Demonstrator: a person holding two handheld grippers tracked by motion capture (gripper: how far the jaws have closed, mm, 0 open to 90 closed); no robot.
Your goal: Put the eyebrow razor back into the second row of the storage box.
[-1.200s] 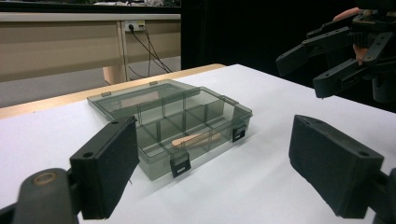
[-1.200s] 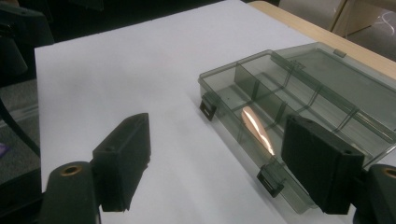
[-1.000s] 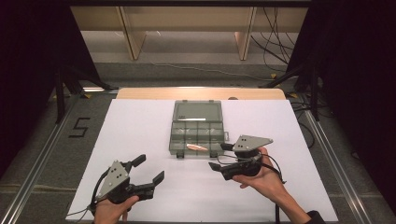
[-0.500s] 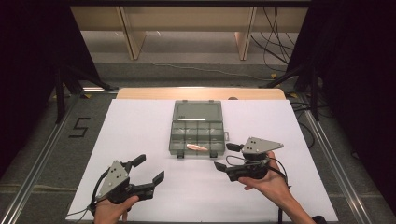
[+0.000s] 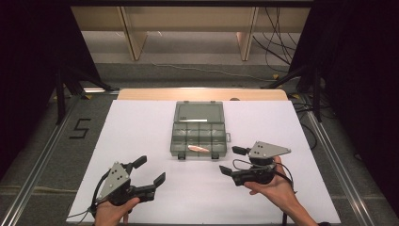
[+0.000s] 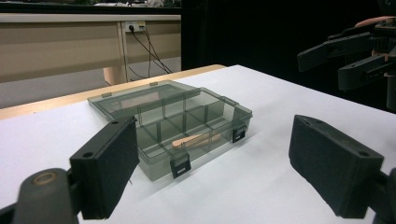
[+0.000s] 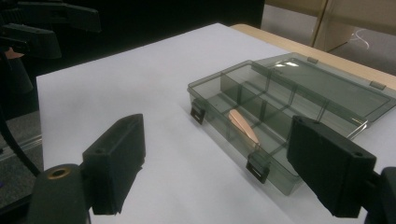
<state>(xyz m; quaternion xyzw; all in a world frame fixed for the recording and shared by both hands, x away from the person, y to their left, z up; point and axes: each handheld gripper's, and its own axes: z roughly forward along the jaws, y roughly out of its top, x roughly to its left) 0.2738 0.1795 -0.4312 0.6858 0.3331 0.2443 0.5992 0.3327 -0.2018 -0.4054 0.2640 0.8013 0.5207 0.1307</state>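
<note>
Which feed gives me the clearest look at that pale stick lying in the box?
The right gripper view: the stick lies close, unobstructed, in a front compartment of the open box. The left gripper view shows it partly through the tinted front wall. The high view shows a small pale sliver in the front row.

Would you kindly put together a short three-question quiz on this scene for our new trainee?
1. True or false: the lid of the compartment box lies shut.
2. What lies in the box's front row? A) a coil of wire B) a flat, tan, pointed piece C) a pair of scissors
3. Fill in: both the left claw and the right claw are ___, each holding nothing.

Key:
1. False: the lid is folded back flat on the white table top.
2. B.
3. Open.
</note>
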